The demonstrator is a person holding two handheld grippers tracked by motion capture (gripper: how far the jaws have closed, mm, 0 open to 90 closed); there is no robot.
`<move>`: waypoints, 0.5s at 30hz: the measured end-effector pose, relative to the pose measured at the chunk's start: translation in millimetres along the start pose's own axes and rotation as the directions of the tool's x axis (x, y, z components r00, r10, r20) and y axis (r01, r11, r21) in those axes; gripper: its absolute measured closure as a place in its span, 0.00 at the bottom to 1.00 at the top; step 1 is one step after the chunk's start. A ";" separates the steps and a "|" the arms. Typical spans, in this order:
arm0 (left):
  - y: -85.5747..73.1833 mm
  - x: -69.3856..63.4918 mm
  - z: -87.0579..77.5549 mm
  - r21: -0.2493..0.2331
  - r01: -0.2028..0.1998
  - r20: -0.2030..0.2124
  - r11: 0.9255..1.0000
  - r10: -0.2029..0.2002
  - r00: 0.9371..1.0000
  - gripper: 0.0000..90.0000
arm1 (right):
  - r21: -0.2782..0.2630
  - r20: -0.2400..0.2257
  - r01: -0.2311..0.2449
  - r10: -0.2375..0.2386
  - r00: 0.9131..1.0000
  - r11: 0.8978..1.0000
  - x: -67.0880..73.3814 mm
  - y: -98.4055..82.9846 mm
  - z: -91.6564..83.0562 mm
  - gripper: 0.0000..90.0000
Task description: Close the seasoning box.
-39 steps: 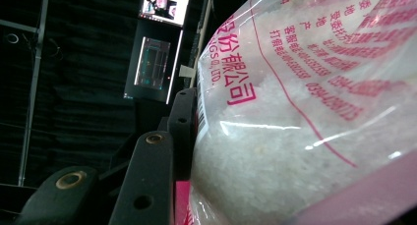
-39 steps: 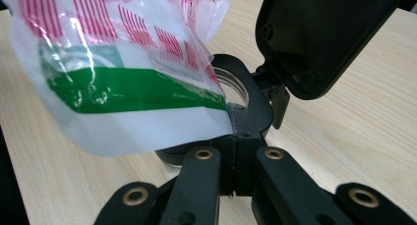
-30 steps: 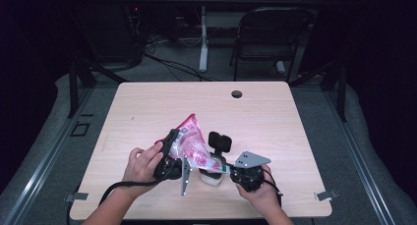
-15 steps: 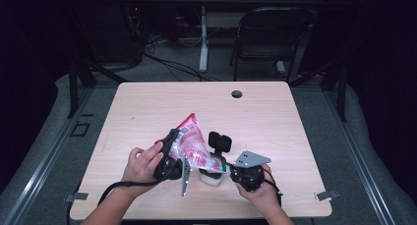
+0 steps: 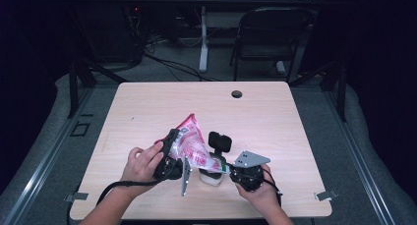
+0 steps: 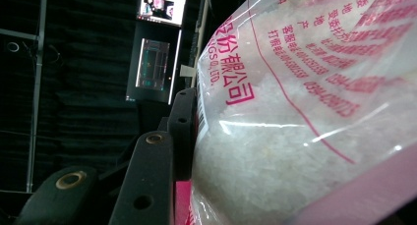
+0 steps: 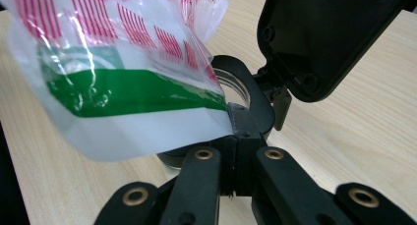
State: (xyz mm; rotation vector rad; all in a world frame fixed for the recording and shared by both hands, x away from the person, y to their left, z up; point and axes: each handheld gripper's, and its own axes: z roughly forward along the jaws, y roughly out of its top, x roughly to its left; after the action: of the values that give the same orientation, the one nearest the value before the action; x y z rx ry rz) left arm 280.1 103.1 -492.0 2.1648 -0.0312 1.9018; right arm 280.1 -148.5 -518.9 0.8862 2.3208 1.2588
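Observation:
A clear plastic bag (image 5: 193,145) with pink print, a green stripe and white granules inside hangs tilted between my two grippers near the table's front edge. My left gripper (image 5: 173,150) is shut on the bag's full body; in the left gripper view one black finger (image 6: 183,126) presses on the bag (image 6: 295,126). My right gripper (image 7: 237,121) is shut on the bag's lower corner (image 7: 123,82). Just under that corner stands a small clear jar (image 7: 235,83) with its black flip lid (image 7: 324,38) swung open. In the high view the jar (image 5: 211,179) sits between the two hands.
The light wooden table (image 5: 280,122) has a round cable hole (image 5: 237,94) near its far edge. A dark chair (image 5: 268,38) and cables stand on the floor behind the table. Screens glow far off in the left gripper view.

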 end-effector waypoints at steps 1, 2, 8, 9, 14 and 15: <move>0.0 0.0 0.0 0.001 -0.003 0.002 1.000 0.003 1.000 0.73 | 0.000 0.000 0.000 0.000 1.000 1.000 0.0 0.0 -0.1 1.00; 0.1 0.1 -0.1 0.002 -0.007 0.004 1.000 0.007 1.000 0.73 | 0.000 0.001 0.000 0.000 1.000 1.000 0.0 0.0 -0.2 1.00; 1.5 0.5 0.1 -0.003 -0.009 0.008 1.000 0.009 1.000 0.73 | 0.001 0.000 0.001 -0.001 1.000 1.000 -0.3 -0.5 -1.1 1.00; 2.0 1.0 -0.2 0.001 -0.011 0.012 1.000 0.011 1.000 0.73 | 0.000 0.002 0.000 0.000 1.000 1.000 -0.3 -0.5 -1.4 1.00; 3.5 2.6 -0.1 -0.001 -0.022 0.010 1.000 0.022 1.000 0.73 | 0.000 0.002 -0.004 0.004 1.000 1.000 -1.1 -0.6 -1.8 1.00; 3.8 3.2 -0.1 -0.004 -0.027 0.006 1.000 0.027 1.000 0.73 | 0.000 0.000 -0.004 0.004 1.000 1.000 -1.1 -0.8 -1.5 1.00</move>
State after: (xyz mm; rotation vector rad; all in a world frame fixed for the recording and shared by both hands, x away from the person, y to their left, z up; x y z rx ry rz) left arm 279.8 100.0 -488.2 2.1792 -0.0655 1.9080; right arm 279.8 -150.5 -518.8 0.8914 2.3200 1.2608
